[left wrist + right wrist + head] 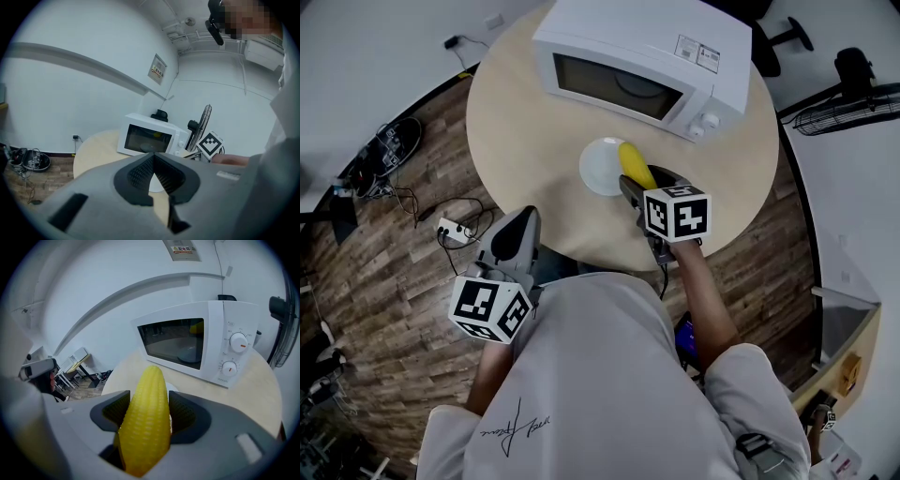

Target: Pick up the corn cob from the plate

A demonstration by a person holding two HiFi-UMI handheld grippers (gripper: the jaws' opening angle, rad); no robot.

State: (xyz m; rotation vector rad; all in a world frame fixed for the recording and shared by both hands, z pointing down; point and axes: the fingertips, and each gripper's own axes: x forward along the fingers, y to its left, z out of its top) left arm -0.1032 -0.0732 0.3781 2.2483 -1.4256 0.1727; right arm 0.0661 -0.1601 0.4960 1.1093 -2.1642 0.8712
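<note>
So, the grab step looked done: my right gripper [647, 192] had its jaws clamped on the yellow ribbed corn cob [146, 425], tip pointing fwd. It sat over the rt edge of the small white round plate [598, 171] on the round beige table [520, 122], in front of the white microwave [647, 52]. Left gripper [153, 174] jaws were pressed together, empty, off the table. Next, I judged: lift straight up w/o loosening. Couldn't tell if the cob was clear of the plate; the gripper body hid that.
</note>
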